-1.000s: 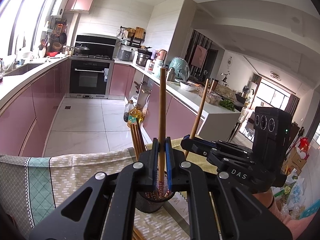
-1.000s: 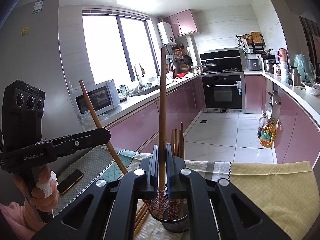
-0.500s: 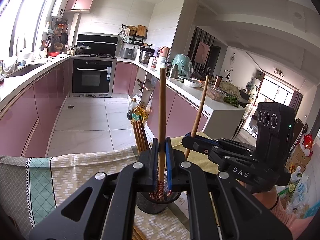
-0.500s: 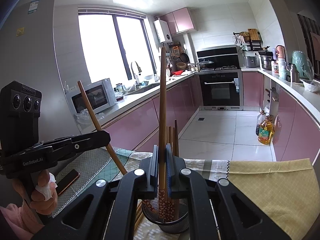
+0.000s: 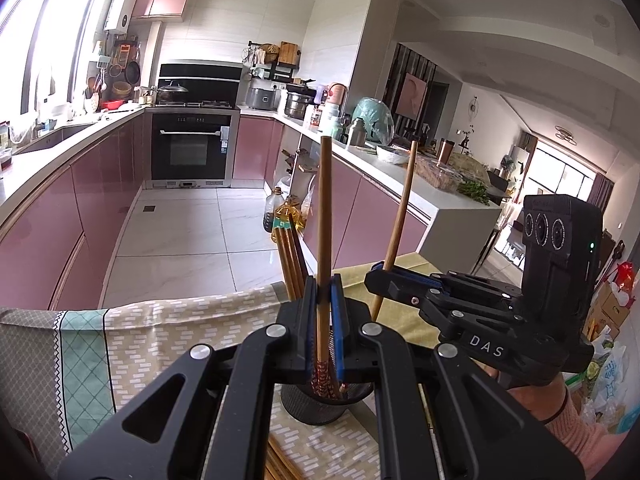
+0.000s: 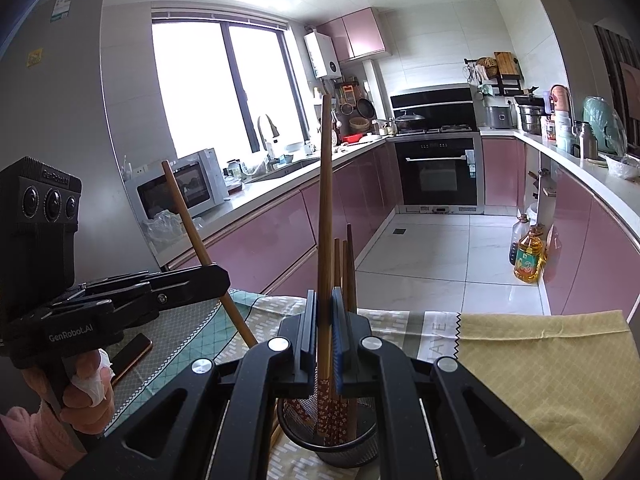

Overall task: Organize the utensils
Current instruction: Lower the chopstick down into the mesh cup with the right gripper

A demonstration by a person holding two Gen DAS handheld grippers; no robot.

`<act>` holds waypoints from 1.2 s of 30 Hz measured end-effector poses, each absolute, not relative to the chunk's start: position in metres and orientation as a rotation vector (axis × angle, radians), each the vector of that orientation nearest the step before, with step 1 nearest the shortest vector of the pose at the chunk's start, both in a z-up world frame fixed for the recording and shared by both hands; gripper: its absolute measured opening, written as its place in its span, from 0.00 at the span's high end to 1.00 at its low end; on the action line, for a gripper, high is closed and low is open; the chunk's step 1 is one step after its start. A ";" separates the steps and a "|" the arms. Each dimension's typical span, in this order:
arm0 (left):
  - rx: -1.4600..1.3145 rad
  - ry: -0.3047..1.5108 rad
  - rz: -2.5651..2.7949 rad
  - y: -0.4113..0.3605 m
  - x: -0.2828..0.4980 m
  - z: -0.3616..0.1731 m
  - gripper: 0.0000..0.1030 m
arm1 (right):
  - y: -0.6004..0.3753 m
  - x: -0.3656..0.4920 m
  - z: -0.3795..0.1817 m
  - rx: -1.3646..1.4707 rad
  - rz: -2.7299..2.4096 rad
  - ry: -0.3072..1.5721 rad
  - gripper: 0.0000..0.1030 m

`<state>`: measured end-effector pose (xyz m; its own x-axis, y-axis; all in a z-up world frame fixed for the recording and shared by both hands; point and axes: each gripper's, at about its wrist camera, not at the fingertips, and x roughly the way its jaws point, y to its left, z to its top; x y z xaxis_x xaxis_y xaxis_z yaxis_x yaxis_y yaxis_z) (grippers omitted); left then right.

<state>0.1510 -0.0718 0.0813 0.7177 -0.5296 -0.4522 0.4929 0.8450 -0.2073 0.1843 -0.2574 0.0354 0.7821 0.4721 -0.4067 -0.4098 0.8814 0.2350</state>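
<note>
A patterned tablecloth point(image 5: 132, 332) was spread under a black mesh cup point(image 6: 348, 446) in which several chopsticks point(image 6: 345, 276) were stood. One chopstick point(image 5: 323, 220) was pinched upright by the left gripper point(image 5: 323, 296) above the cup, another chopstick point(image 6: 326, 200) likewise by the right gripper point(image 6: 325, 312)

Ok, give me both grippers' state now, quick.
Left gripper: shut on a chopstick, over the mesh holder.
Right gripper: shut on another chopstick, over the same holder.
</note>
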 end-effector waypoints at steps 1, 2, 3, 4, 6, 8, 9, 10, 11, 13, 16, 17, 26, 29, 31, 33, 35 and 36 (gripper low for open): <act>-0.070 0.525 -0.564 -0.072 0.151 0.081 0.93 | -0.258 0.185 0.035 0.137 0.477 0.476 0.94; -0.069 0.528 -0.564 -0.073 0.151 0.081 0.93 | -0.258 0.186 0.035 0.138 0.476 0.477 0.94; -0.068 0.530 -0.565 -0.073 0.150 0.081 0.93 | -0.258 0.186 0.034 0.137 0.475 0.479 0.94; -0.066 0.531 -0.564 -0.073 0.150 0.081 0.93 | -0.259 0.185 0.034 0.136 0.474 0.480 0.94; -0.063 0.536 -0.563 -0.074 0.150 0.081 0.93 | -0.259 0.186 0.032 0.136 0.471 0.484 0.94; -0.060 0.539 -0.561 -0.073 0.151 0.081 0.93 | -0.260 0.186 0.031 0.138 0.468 0.487 0.94; -0.058 0.541 -0.560 -0.073 0.150 0.081 0.93 | -0.259 0.187 0.030 0.139 0.466 0.489 0.94; -0.056 0.543 -0.559 -0.074 0.149 0.080 0.93 | -0.259 0.188 0.030 0.140 0.465 0.491 0.94; -0.054 0.544 -0.558 -0.074 0.149 0.080 0.93 | -0.260 0.188 0.029 0.140 0.464 0.492 0.94; -0.049 0.548 -0.556 -0.075 0.149 0.080 0.93 | -0.260 0.189 0.028 0.139 0.461 0.495 0.94; -0.042 0.556 -0.551 -0.076 0.151 0.079 0.93 | -0.261 0.191 0.025 0.140 0.458 0.500 0.94; -0.040 0.560 -0.551 -0.077 0.151 0.079 0.93 | -0.261 0.191 0.024 0.139 0.456 0.503 0.94; -0.023 0.590 -0.540 -0.082 0.157 0.072 0.93 | -0.260 0.196 0.015 0.139 0.442 0.523 0.94; -0.022 0.604 -0.537 -0.083 0.160 0.069 0.93 | -0.261 0.197 0.012 0.140 0.437 0.531 0.94; -0.018 0.611 -0.538 -0.084 0.162 0.067 0.93 | -0.262 0.198 0.010 0.141 0.435 0.536 0.94; -0.013 0.617 -0.539 -0.086 0.164 0.066 0.93 | -0.262 0.200 0.008 0.141 0.432 0.542 0.94; -0.009 0.621 -0.540 -0.089 0.164 0.065 0.93 | -0.262 0.202 0.007 0.143 0.431 0.549 0.94; -0.006 0.622 -0.541 -0.090 0.165 0.065 0.93 | -0.262 0.203 0.006 0.144 0.431 0.551 0.94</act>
<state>0.1651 -0.0895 0.0649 0.6793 -0.4831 -0.5523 0.4797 0.8620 -0.1640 0.2026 -0.2620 0.0057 0.7656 0.4332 -0.4756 -0.3570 0.9011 0.2460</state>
